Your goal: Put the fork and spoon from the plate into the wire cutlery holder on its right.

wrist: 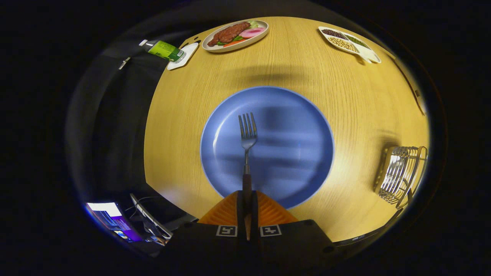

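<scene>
1. Table (307, 69): we see the wire cutlery holder (399, 174) standing right of the plate (291, 153).
2. Gripper (247, 209) pinches the fork (247, 138) by its handle above the plate.
3. We judge carrying underway; next, swing right and drop it in.

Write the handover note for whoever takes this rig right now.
Gripper: jaws shut on the fork by its handle, tines pointing ahead, held above the blue plate.
Wire cutlery holder: stands on the table to the plate's right; whether the spoon is already in it cannot be told.
Done: fork picked up.
Left: carry the fork right and drop it into the holder, then check for the spoon.
</scene>
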### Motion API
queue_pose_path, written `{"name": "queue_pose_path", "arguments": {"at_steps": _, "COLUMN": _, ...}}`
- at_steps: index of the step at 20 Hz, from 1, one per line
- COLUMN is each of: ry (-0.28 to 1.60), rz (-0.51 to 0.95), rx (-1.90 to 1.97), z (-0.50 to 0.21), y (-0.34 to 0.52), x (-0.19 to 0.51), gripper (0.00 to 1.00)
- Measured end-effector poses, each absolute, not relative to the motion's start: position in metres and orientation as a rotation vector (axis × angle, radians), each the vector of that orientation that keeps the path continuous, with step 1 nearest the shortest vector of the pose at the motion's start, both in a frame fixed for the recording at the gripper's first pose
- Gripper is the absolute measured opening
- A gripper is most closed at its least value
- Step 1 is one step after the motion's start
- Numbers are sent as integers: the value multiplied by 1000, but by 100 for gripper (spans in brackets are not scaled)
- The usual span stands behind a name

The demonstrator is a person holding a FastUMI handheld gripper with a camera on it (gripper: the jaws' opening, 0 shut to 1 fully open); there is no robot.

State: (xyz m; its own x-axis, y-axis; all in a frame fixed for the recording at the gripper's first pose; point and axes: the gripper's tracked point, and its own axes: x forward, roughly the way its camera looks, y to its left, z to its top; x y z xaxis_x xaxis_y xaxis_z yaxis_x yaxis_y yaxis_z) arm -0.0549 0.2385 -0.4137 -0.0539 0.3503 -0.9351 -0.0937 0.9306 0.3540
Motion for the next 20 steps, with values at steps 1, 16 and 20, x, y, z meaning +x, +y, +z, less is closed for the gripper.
{"name": "queue_pose_path", "arguments": {"at_steps": 1, "ry": 1576, "rz": 367, "rx": 192, "z": -409, "y": 230, "x": -54, "gripper": 7}}
{"name": "queue_pose_path", "arguments": {"at_steps": 16, "ry": 1594, "rz": 389, "rx": 11, "z": -286, "y": 54, "x": -53, "gripper": 6}}
{"name": "queue_pose_path", "arguments": {"at_steps": 20, "ry": 1649, "rz": 396, "rx": -85, "z": -275, "y": 10, "x": -56, "gripper": 7}}
